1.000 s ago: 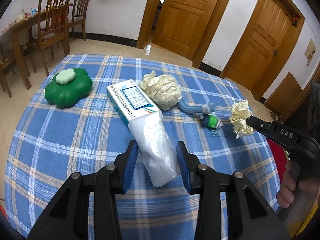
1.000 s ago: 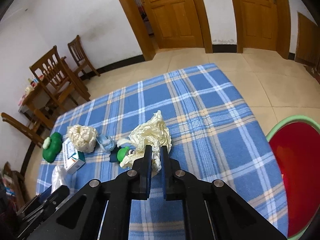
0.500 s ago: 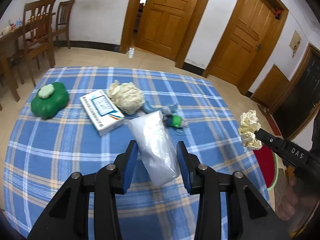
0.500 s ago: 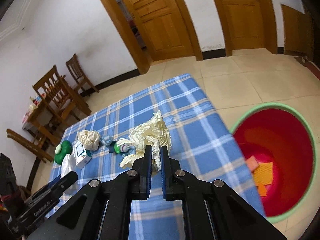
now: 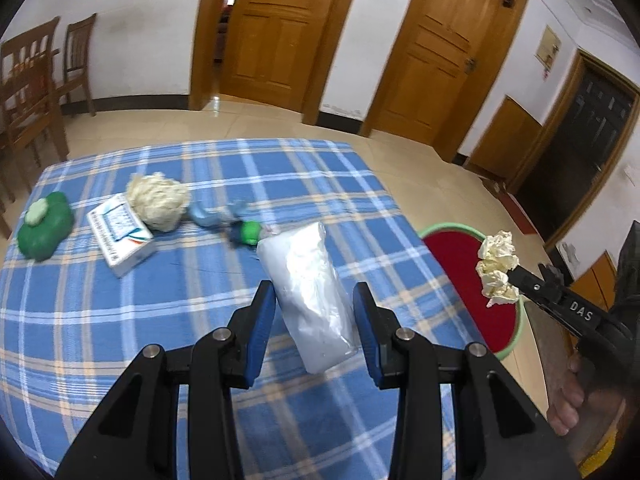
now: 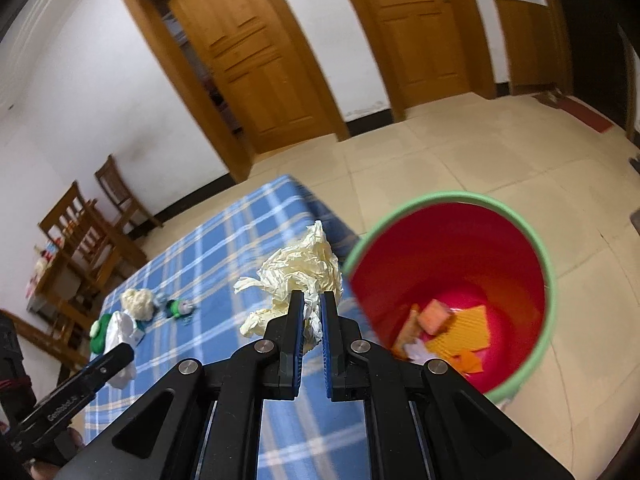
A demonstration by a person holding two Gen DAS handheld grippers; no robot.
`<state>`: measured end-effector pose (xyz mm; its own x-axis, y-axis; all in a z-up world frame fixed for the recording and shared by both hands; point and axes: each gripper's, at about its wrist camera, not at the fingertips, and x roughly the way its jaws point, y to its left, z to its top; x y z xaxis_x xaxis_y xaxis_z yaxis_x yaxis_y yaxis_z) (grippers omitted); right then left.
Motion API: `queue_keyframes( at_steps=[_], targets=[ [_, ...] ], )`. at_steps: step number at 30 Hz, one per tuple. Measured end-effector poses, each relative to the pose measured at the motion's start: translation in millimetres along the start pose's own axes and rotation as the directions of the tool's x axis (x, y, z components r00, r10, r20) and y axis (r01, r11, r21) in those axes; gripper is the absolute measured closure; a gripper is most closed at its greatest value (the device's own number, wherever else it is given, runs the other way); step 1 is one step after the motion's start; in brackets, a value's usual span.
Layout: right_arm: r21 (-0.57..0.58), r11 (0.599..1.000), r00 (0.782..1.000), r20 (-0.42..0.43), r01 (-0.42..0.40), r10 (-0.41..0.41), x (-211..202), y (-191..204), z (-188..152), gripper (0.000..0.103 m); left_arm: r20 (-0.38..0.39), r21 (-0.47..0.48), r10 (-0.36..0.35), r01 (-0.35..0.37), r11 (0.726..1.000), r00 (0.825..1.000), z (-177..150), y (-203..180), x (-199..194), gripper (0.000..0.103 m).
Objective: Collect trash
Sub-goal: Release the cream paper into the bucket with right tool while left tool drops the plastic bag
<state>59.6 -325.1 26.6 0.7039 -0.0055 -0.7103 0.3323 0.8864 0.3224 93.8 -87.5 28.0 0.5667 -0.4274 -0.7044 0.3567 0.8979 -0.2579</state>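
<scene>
two grippers hold trash above the blue plaid tablecloth (image 5: 120, 320). the left gripper (image 5: 314, 314) is partly open around a clear crinkled plastic bag (image 5: 310, 288); its pads seem to press the bag's sides, though blur makes contact uncertain. the right gripper (image 6: 311, 306) is nearly closed, pinching a crumpled cream paper wad (image 6: 298, 268), with the red green-rimmed trash bin (image 6: 548, 280) at its 3 o'clock. a second paper ball (image 5: 158, 200) lies at the table's 10 o'clock.
</scene>
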Motion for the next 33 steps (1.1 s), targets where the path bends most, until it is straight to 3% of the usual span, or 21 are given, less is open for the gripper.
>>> queue_keyframes(
  at_steps=[22, 33],
  targets=[
    [0.166, 0.982, 0.996, -0.005, 0.09, -0.091, -7, -100, -12, 0.087, -0.106, 0.221, -0.057, 0.08, 0.972, 0.993, 5, -110, 44, 0.063],
    [0.185, 0.977, 0.992, 0.033, 0.11, -0.118, -23, -120, -17, 0.078, -0.179, 0.307, -0.076, 0.13, 0.943, 0.981, -5, -159, 79, 0.063]
  ],
)
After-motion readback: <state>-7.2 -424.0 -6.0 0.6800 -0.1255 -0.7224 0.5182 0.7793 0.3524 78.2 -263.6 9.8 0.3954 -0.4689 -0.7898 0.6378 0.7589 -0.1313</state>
